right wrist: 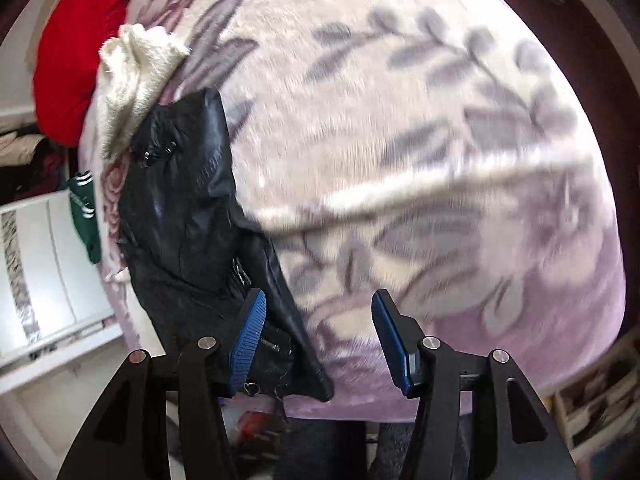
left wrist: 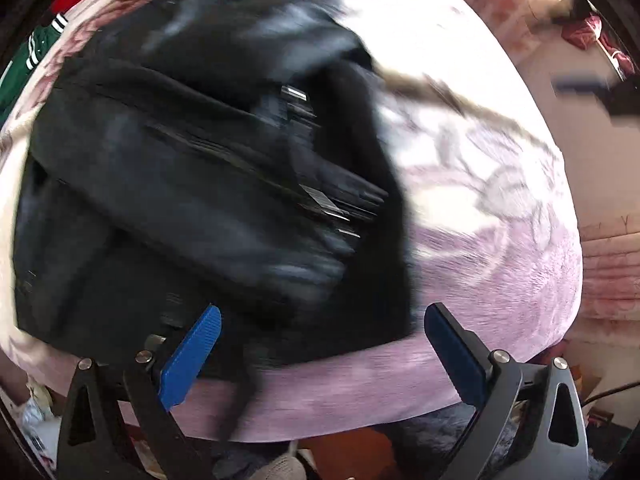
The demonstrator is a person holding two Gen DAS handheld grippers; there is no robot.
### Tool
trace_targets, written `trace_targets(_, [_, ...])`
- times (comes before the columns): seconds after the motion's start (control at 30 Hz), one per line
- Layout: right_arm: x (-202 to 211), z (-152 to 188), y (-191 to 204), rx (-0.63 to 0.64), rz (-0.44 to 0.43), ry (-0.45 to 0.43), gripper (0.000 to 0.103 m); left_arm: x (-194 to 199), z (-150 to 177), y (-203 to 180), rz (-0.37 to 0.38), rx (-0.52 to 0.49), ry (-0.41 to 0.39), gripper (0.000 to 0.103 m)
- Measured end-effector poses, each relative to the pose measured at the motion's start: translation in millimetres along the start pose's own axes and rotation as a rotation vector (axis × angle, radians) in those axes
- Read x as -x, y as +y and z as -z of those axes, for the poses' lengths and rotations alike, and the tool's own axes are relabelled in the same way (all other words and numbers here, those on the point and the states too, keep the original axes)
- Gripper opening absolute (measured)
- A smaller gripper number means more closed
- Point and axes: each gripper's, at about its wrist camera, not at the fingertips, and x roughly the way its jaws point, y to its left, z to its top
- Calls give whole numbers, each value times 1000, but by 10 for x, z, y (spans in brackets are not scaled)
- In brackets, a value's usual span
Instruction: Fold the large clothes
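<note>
A black leather jacket (left wrist: 192, 184) with zips lies bunched on a bed with a lilac flowered blanket (left wrist: 480, 208). In the left wrist view it fills the left and middle, blurred by motion. My left gripper (left wrist: 320, 320) is open just above the jacket's near edge, holding nothing. In the right wrist view the jacket (right wrist: 188, 216) lies along the blanket's (right wrist: 400, 140) left side. My right gripper (right wrist: 318, 308) is open, its left finger (right wrist: 250, 332) over the jacket's near end, its right finger over bare blanket.
A cream knit garment (right wrist: 136, 80), a red garment (right wrist: 72, 68) and a green garment with white stripes (right wrist: 84, 216) lie at the bed's far left. White furniture (right wrist: 44, 272) stands left of the bed. Clutter lies on the floor below the near edge.
</note>
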Motion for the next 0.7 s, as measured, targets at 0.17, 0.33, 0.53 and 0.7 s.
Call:
trace_targets(0.17, [34,-566,-144,94,-29,31,66,-461,-80,-431,-232,-42,-12,99])
trace_targets(0.33, [-368,-1024,-103,182,-79,105,67,-321,-170,-291,-287,19,-115,14])
trace_targets(0.53, [-1095,-1606,306,195,-251,158,67,183,-85,-162,-226,66,-204,8])
trace_targets(0.7, [-1579,-1865,785,218,-343,187,56,473,-141,51,-190,174,-242,8])
